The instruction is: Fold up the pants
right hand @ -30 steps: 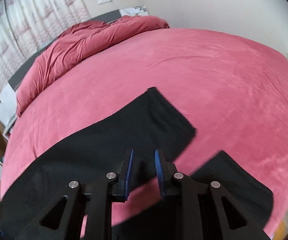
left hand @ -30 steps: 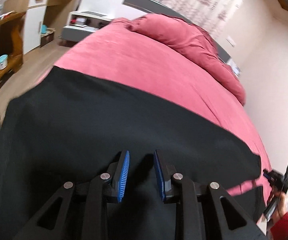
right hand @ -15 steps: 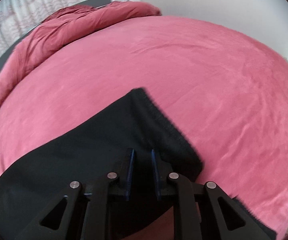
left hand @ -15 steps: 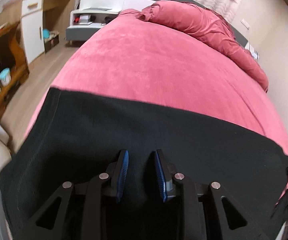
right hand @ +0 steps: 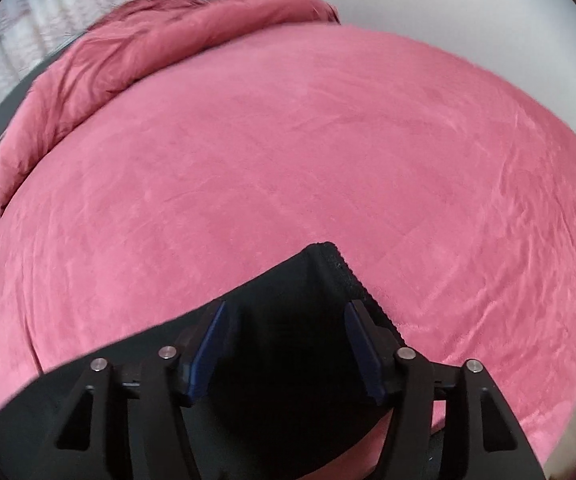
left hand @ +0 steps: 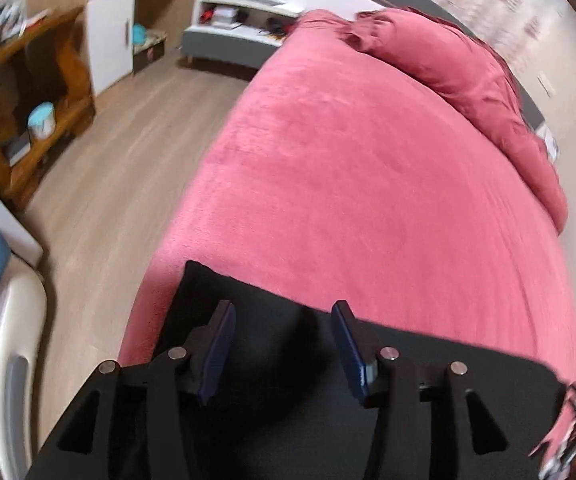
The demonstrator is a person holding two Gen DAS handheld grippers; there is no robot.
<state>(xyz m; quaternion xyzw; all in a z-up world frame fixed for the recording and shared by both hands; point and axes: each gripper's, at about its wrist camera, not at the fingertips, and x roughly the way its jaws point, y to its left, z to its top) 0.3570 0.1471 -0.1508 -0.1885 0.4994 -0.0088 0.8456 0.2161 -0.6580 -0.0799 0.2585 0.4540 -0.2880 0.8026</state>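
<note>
Pants [left hand: 288, 332] on the bed [left hand: 368, 200], black cloth between both grippers' opening, spread fingers [right hand: 207, 340].

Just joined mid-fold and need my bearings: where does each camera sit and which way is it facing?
Left wrist: on the left tongs, facing steeply down over the black fabric pants at the bed's floor-side edge; jaws opening, pads clear of cloth.
Right wrist: on the right tongs, facing down at a pant-leg end; jaws opening.
Shared: the pants, pink plush bedspread, and bunched pink duvet.
</note>
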